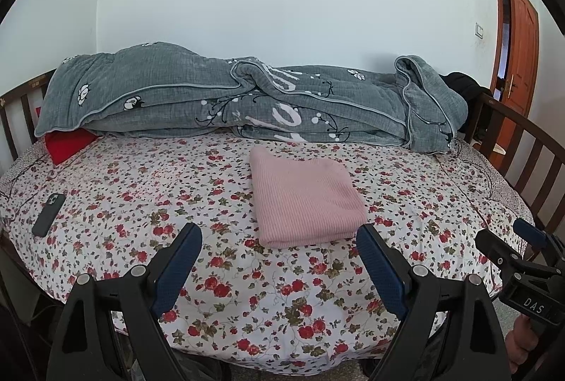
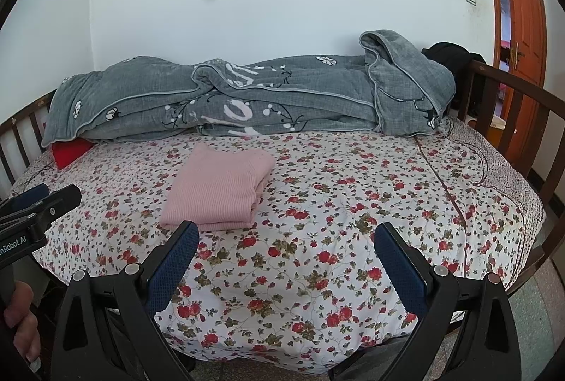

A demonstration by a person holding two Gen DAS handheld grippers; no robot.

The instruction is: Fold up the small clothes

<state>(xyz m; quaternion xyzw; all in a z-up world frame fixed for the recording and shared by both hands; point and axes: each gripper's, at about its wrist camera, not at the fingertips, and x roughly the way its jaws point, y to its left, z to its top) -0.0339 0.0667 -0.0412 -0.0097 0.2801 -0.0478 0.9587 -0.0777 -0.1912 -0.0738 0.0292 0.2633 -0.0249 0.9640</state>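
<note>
A pink knitted garment (image 1: 305, 197) lies folded into a neat rectangle on the floral bed sheet (image 1: 141, 190). It also shows in the right wrist view (image 2: 219, 190). My left gripper (image 1: 279, 236) is open and empty, held above the near edge of the bed just in front of the garment. My right gripper (image 2: 287, 236) is open and empty, in front of and to the right of the garment. Each gripper shows at the edge of the other's view: the right one (image 1: 522, 261), the left one (image 2: 39, 204).
A grey quilt (image 1: 247, 98) is bundled along the far wall. A red item (image 1: 69, 144) lies under its left end. A dark phone (image 1: 48, 214) lies on the sheet at left. Wooden bed rails (image 1: 522, 147) stand on both sides. A brown door (image 1: 519, 45) is at right.
</note>
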